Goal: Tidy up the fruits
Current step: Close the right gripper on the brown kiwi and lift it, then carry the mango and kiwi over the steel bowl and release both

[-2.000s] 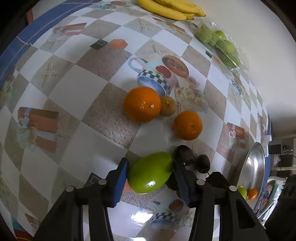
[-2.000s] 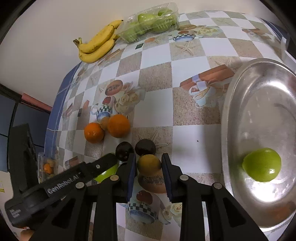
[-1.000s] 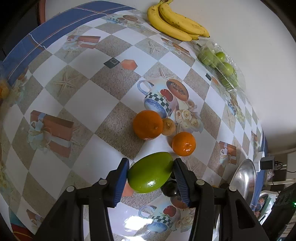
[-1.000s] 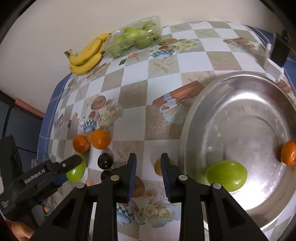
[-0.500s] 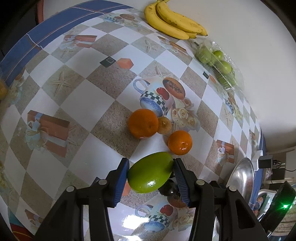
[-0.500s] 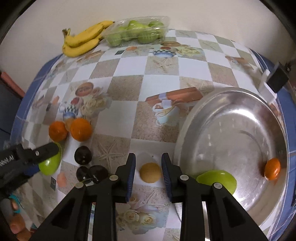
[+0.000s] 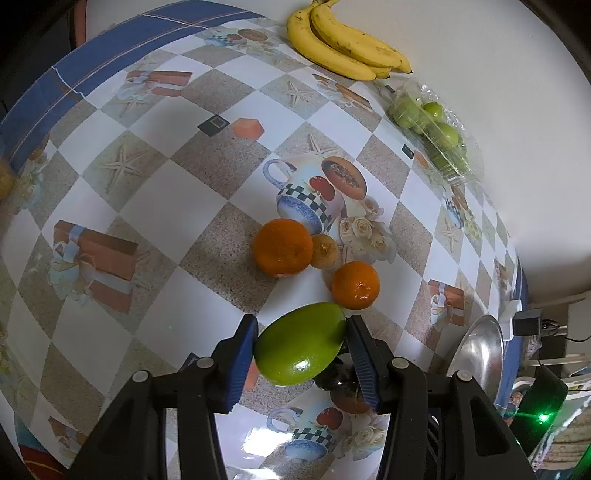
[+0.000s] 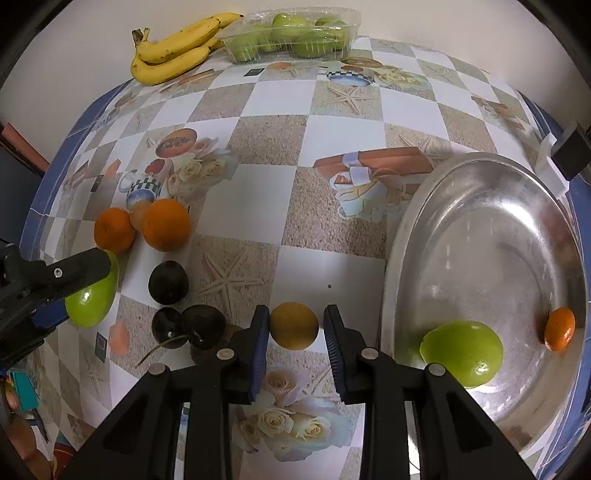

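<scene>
My left gripper (image 7: 301, 347) is shut on a green oval fruit (image 7: 299, 349) and holds it just above the checked tablecloth; the same fruit (image 8: 94, 299) shows at the left edge of the right wrist view. My right gripper (image 8: 295, 328) points down over a small yellow fruit (image 8: 293, 325) lying on the cloth. That fruit sits between the narrowly parted jaws, against the left pad, with a thin gap at the right pad. The steel plate (image 8: 480, 240) on the right holds another green fruit (image 8: 461, 354) and a small orange (image 8: 559, 328).
Two oranges (image 7: 282, 247) (image 7: 355, 285) and a small brown fruit (image 7: 325, 251) lie ahead of the left gripper. Three dark fruits (image 8: 168, 282) sit between the grippers. Bananas (image 8: 173, 51) and a clear box of green fruit (image 8: 291, 35) rest by the far wall.
The right gripper has swung and sunk over the loose yellow fruit, which was half hidden behind its right finger and now sits between the fingers. The left gripper keeps still with its fruit.
</scene>
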A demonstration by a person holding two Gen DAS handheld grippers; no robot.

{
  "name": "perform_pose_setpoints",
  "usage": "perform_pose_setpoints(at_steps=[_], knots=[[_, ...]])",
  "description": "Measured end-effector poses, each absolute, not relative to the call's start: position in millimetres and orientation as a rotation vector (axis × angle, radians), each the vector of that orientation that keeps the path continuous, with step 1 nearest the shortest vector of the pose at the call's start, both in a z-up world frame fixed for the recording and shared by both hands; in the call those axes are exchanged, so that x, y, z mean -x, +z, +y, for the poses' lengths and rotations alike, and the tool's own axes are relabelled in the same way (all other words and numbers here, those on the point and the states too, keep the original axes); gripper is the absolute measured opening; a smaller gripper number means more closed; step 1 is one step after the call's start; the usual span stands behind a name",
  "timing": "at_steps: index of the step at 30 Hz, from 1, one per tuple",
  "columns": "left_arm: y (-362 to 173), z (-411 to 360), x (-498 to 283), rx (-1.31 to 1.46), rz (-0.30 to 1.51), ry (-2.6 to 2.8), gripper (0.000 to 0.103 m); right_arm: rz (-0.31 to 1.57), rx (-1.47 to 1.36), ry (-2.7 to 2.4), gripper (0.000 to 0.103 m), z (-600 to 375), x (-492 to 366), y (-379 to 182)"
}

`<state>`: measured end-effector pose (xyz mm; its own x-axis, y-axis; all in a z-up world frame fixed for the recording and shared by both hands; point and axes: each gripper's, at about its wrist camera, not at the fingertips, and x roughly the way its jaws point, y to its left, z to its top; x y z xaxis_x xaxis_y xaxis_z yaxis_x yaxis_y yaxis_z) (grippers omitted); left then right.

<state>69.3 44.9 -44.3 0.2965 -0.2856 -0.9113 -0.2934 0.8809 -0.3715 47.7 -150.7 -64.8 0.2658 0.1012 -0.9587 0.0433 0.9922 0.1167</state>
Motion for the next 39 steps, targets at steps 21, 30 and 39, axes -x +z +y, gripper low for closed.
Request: perform_pose_setpoints(at_steps=[21,30,39], knots=[[-22,14,-72,0.416,1.23,-0.08,0.053,1.191,-0.355,-0.126,0.028,-243,-35,-14],[-6,-80,-77,0.222,1.219,-0.267,0.053,1.199,-0.431,-0.321,0.028,-318,-21,-22],[-23,-169,-85,0.083,1.245,-0.391,0.053,1.22,-0.492,-0.348,0.028,-343,-16,-32]])
